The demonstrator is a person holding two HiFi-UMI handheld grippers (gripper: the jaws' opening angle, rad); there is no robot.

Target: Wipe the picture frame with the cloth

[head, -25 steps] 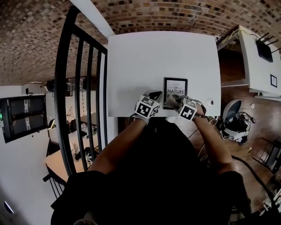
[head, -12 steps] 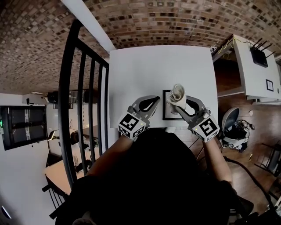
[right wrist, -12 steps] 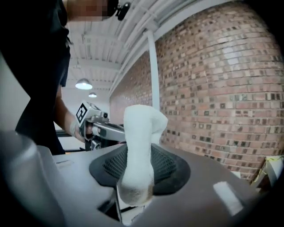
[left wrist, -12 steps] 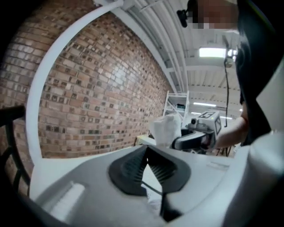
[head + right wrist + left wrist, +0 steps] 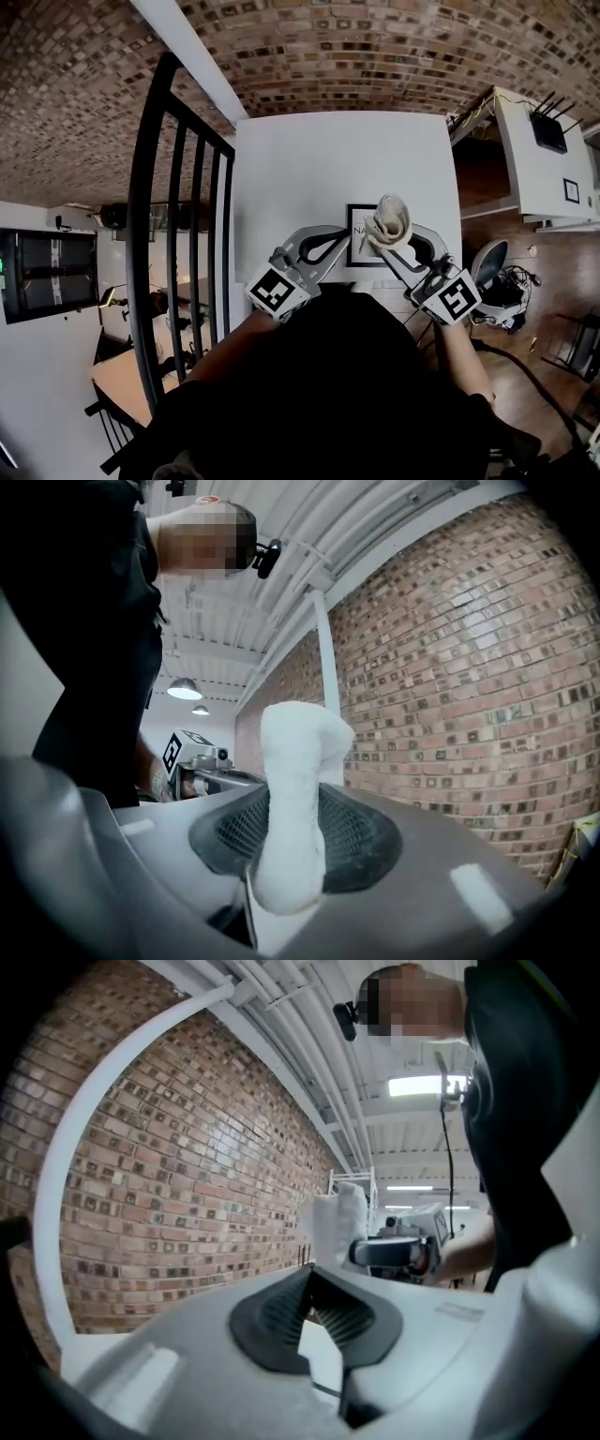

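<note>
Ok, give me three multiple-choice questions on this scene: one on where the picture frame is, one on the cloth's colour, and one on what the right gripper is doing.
1. Where is the picture frame?
A. On the floor
B. Flat on the white table, near the person's edge
C. Hung on the brick wall

2. What colour is the cloth?
A. Off-white
B. Red
C. Dark blue

3. What state is the right gripper in?
A. Open and empty
B. Shut on the frame
C. Shut on the cloth

Answers:
1. B: the head view shows the frame lying on the tabletop, partly behind the grippers.
2. A: the cloth looks pale in both the head view and the right gripper view.
3. C: the right gripper view shows both jaws pressed against the bunched cloth.
</note>
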